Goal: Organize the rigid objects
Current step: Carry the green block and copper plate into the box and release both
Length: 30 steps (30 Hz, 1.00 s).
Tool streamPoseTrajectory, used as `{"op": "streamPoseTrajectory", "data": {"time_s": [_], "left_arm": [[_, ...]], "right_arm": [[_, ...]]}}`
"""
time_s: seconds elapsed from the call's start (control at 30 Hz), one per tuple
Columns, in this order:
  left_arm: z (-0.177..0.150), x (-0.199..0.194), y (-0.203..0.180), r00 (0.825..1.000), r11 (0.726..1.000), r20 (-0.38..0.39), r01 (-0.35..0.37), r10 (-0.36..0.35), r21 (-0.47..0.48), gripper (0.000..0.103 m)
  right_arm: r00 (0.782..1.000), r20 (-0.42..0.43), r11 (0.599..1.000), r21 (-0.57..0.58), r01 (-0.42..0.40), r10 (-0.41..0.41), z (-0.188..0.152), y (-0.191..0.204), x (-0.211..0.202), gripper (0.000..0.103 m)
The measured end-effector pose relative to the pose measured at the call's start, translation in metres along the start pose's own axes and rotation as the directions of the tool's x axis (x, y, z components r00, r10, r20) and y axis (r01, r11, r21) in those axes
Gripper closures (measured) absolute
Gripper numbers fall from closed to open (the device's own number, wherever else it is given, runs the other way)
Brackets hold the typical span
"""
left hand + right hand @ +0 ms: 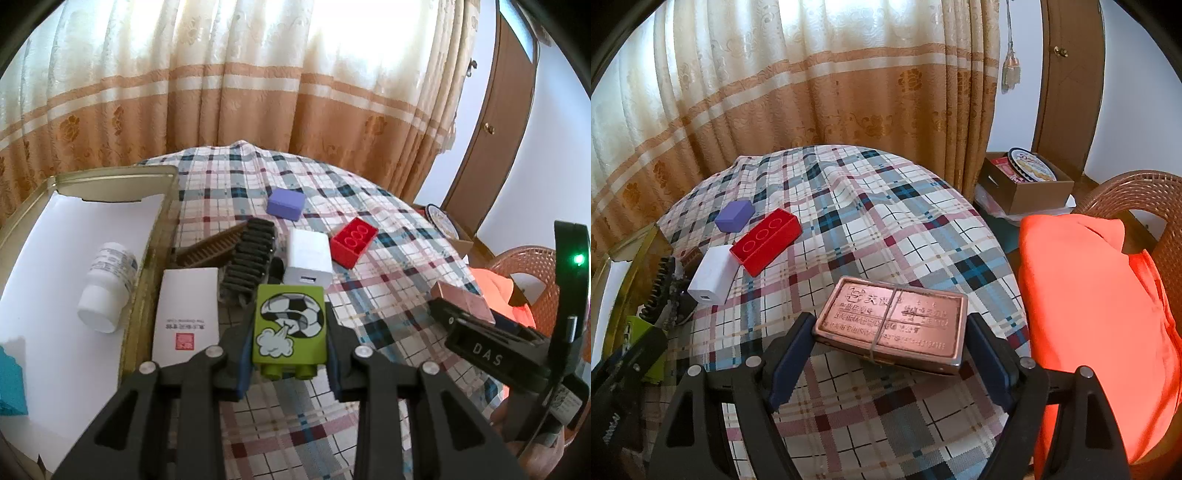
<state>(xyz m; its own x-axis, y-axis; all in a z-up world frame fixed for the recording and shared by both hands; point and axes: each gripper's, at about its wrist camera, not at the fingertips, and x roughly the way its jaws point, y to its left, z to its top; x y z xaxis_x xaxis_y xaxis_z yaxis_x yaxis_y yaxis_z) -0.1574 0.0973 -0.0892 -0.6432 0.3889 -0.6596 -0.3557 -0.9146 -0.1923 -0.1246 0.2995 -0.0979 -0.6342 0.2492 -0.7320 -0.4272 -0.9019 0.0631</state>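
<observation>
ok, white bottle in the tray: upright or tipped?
Tipped. The white bottle lies on its side on the white liner of the gold tray, cap toward the camera.

Left gripper [290, 354] clamped on its load; right gripper [890, 343] too — seemingly.

Glossy plastic green block [289, 326], embossed copper-look metal case [892, 325], woven plaid cloth [868, 221], matt plastic red brick [766, 242].

Showing matte black triangulated linkage arms with silver round screw heads and dark blue pads on the left gripper [290, 345] and the right gripper [890, 343], the latter, seen from the left wrist, bearing white "DAS" lettering and a glowing green light.
</observation>
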Motion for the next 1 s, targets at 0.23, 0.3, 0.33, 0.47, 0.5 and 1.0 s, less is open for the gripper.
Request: {"op": "streamPoseTrajectory", "data": {"time_s": [0.23, 0.3, 0.33, 0.47, 0.5, 1.0], "left_arm": [[0.001, -0.018, -0.002, 0.995, 1.000, 0.099, -0.018, 0.018, 0.000, 0.073], [0.001, -0.028, 0.001, 0.989, 1.000, 0.145, -0.018, 0.019, -0.011, 0.073], [0.001, -0.030, 0.003, 0.987, 1.000, 0.159, -0.017, 0.019, -0.015, 0.073], [0.002, -0.043, 0.011, 0.976, 0.999, 0.216, -0.034, 0.040, -0.030, 0.073], [0.003, -0.048, 0.013, 0.970, 0.998, 0.235, -0.050, 0.055, -0.027, 0.073], [0.003, -0.080, 0.078, 0.920, 0.970, 0.325, -0.174, 0.221, -0.169, 0.073]], "right_arm": [[1.000, 0.016, 1.000, -0.006, 0.001, -0.001, 0.000, 0.001, -0.003, 0.020], [1.000, 0.019, 1.000, -0.012, 0.005, -0.004, 0.000, 0.002, -0.003, 0.020], [1.000, 0.021, 1.000, -0.014, 0.005, -0.005, 0.000, 0.003, -0.004, 0.020], [1.000, 0.024, 1.000, -0.020, 0.006, -0.006, 0.000, 0.004, -0.004, 0.020], [1.000, 0.024, 1.000, -0.019, 0.007, -0.006, 0.000, 0.004, -0.004, 0.020], [0.997, 0.068, 0.998, -0.063, 0.026, -0.022, -0.001, 0.013, -0.012, 0.020]]}}
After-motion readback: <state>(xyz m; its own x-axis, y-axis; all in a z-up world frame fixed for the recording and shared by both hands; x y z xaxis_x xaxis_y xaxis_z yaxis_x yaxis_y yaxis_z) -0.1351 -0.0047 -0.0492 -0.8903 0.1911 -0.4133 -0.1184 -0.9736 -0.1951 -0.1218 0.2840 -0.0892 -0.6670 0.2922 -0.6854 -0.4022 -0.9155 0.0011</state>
